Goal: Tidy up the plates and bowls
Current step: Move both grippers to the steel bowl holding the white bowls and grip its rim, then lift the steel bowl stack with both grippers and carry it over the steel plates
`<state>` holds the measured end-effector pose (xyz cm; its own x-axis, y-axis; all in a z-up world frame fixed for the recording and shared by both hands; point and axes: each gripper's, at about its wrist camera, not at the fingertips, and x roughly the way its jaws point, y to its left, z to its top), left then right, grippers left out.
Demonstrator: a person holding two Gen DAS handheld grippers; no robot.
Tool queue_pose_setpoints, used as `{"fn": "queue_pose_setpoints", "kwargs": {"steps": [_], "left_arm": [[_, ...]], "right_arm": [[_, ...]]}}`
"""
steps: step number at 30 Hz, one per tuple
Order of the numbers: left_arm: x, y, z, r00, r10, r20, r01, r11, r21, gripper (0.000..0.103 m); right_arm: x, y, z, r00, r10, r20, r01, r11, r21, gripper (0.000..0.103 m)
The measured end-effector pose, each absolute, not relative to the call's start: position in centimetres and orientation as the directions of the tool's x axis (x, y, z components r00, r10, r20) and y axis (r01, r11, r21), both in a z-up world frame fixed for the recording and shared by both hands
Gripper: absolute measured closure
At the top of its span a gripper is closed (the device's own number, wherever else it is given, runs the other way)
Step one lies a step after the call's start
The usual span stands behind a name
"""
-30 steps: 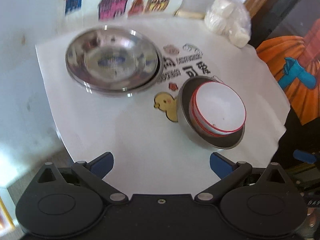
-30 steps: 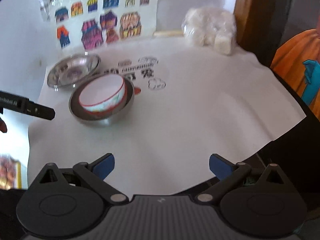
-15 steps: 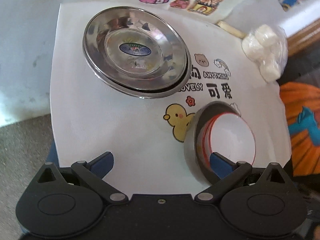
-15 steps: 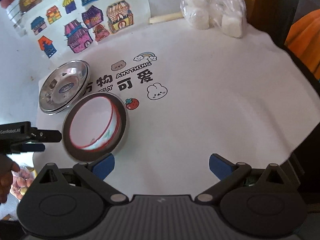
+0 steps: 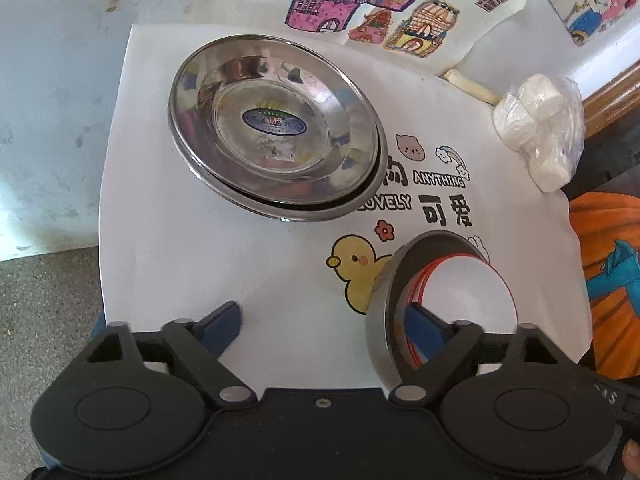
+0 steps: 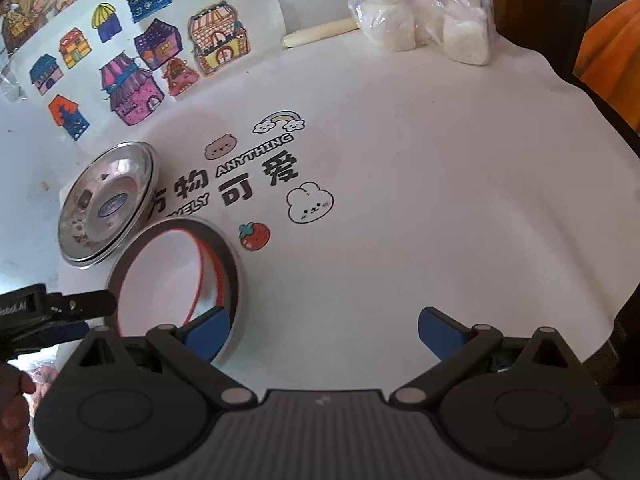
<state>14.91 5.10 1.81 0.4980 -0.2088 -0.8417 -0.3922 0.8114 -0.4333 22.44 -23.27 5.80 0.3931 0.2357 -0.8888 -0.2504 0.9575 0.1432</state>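
White mat (image 5: pixel 200 264), nested bowls (image 5: pixel 452 304) now nearer; left jaws narrowing astride the rim, right jaws wide, empty.

steel plates (image 5: pixel 276 128): stacked | white bowl (image 5: pixel 468 296): nested in steel bowl (image 5: pixel 380 320)

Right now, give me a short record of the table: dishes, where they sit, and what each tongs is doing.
plates: two steel plates stacked on the white mat
bowls: white red-rimmed bowl nested in steel bowl
left tongs: closing, one finger inside the bowls' rims, not yet pressing
right tongs: open, empty
other: bagged white blocks
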Motion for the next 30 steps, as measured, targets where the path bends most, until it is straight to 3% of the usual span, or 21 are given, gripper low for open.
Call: {"fn": "queue_pose_setpoints", "kwargs": {"steps": [10,15,19,23,27,30], "left_arm": [[15.1,4.6,1.6,0.506,-0.228,-0.832,-0.363,0.819,-0.445,0.044],[15.4,3.8,1.1,0.494,-0.259,-0.83,-0.341,0.82,-0.459,0.058],[15.5,3.7,1.1,0.499,-0.262,-0.826,-0.337,0.82,-0.463,0.062],[15.6,3.6,1.2,0.509,-0.268,-0.818,-0.316,0.826,-0.467,0.068],[15.6,3.1,1.5,0.527,-0.289,-0.799,-0.26,0.84,-0.475,0.089],[15.6,2.8,1.7,0.533,-0.283,-0.798,-0.248,0.849,-0.467,0.09]], "right_arm": [[23.0,-22.3,4.4,0.366,0.239,-0.899,-0.253,0.956,0.151,0.001],[23.0,-21.6,4.1,0.353,0.256,-0.9,-0.26,0.951,0.169,0.017],[22.9,-21.3,4.2,0.345,0.275,-0.897,-0.263,0.946,0.189,0.025],[22.8,-21.3,4.4,0.329,0.322,-0.888,-0.258,0.935,0.243,0.045],[22.8,-21.4,4.5,0.298,0.39,-0.871,-0.239,0.914,0.328,0.073],[22.7,-21.2,4.5,0.271,0.433,-0.86,-0.233,0.896,0.378,0.089]]}}
